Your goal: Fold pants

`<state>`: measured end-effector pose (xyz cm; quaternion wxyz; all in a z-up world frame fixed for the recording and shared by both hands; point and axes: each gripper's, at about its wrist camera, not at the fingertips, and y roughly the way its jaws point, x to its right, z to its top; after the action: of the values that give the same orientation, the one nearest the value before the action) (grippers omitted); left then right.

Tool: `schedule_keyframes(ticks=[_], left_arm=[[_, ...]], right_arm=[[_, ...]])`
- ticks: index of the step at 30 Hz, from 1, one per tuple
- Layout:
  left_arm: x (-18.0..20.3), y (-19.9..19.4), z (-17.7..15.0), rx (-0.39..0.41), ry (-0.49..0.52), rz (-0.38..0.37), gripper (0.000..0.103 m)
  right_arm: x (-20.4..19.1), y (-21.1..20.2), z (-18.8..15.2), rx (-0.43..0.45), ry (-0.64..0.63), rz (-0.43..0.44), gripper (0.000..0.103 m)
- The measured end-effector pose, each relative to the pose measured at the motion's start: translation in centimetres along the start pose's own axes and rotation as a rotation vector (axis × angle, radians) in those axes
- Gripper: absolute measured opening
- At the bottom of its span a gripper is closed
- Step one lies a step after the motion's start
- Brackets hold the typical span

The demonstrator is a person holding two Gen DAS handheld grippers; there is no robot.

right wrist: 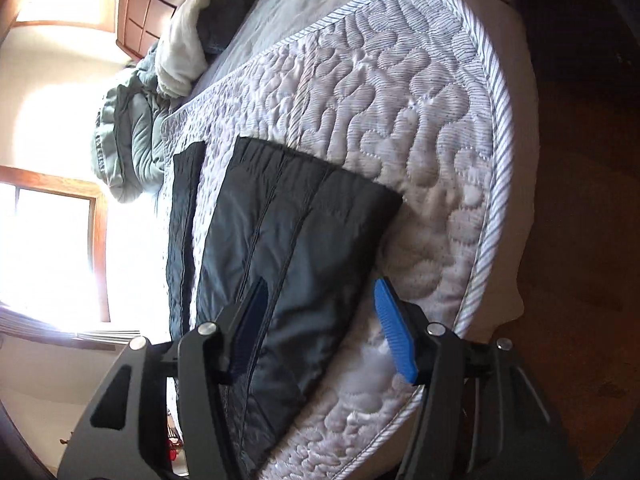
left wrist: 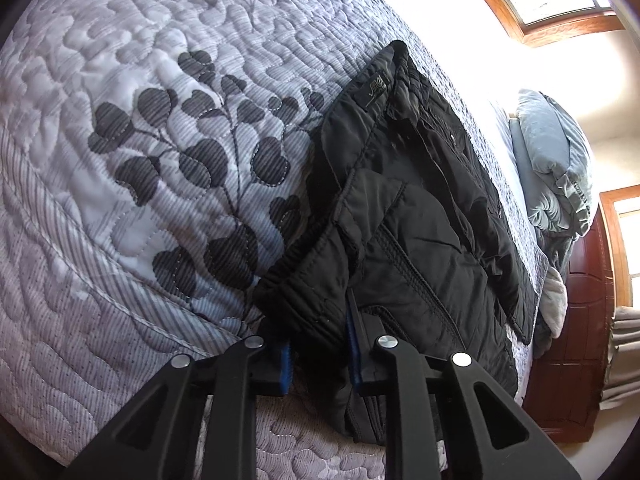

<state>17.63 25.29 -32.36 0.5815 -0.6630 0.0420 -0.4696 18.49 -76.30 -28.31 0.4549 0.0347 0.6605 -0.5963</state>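
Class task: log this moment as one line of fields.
task: fold pants | left gripper: shut on pants waist | right gripper: open over a leg | surface: quilt

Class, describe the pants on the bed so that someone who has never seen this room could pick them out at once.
Find the bed, spread with a pale grey quilt printed with dark leaves. The pants lie on top near its edge, with the left gripper closed on the waist end and the right gripper open at the leg end. They are the only black item; the pillows are grey-blue.

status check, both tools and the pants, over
Left tool shut on the pants at the waist end. Right tool open, straddling a leg edge. Pants flat on the quilt, nothing blocking.
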Motion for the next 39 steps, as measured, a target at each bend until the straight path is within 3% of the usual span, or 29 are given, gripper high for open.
schedule_keyframes(ticks=[3,5,6,9,13,19,23,26,28,29,32,34,36,39], left_arm=[[-0.2,0.1,-0.1,0.003,-0.027,0.003,0.021],[0.0,-0.2,-0.4,0.019,-0.022,0.019,0.021],[0.1,-0.4,-0.6,0.035,-0.02,0.032,0.02],[-0.1,-1.9,-0.9,0.091,-0.029,0.062,0.019],[-3.3,-4.9,-0.4,0.142,-0.099,0.076,0.018],[-11.3,-10.0,1.3,0.246,-0.244,0.134,0.018],[-13.0,-10.5,1.9,0.24,-0.224,0.148,0.019],[-12.8,-10.4,2.2,0.218,-0.191,0.156,0.022],[-13.0,-11.3,2.4,0.199,-0.181,0.143,0.029],[-13.1,-12.3,2.4,0.2,-0.16,0.151,0.032],[-11.6,-15.4,3.9,0.238,-0.025,0.226,0.05],[-9.8,-17.1,6.2,0.264,0.074,0.243,0.077],[-7.3,-17.8,10.0,0.272,0.169,0.238,0.09],[-3.8,-16.7,16.3,0.261,0.263,0.184,0.1]], right_arm=[[0.5,1.2,1.4,-0.009,0.024,0.006,0.058],[0.6,1.8,1.7,-0.009,0.012,0.018,0.04],[0.7,2.2,1.7,-0.025,0.009,0.04,0.021],[0.5,2.0,0.8,-0.028,-0.008,0.059,0.014],[-1.2,2.0,-1.8,-0.075,-0.07,0.075,0.014],[-4.5,5.2,-8.4,-0.23,-0.201,0.069,0.013],[-5.2,6.9,-10.0,-0.251,-0.227,0.017,0.013],[-5.9,6.9,-9.7,-0.261,-0.235,0.002,0.024],[-7.1,6.1,-9.4,-0.287,-0.271,-0.02,0.068],[-7.9,5.4,-9.1,-0.274,-0.293,-0.051,0.075],[-10.5,2.6,-8.1,-0.225,-0.405,-0.125,0.077],[-12.7,1.7,-7.9,-0.216,-0.486,-0.147,0.08],[-16.1,2.3,-7.6,-0.234,-0.551,-0.139,0.084],[-22.0,5.2,-7.7,-0.287,-0.62,-0.086,0.09]])
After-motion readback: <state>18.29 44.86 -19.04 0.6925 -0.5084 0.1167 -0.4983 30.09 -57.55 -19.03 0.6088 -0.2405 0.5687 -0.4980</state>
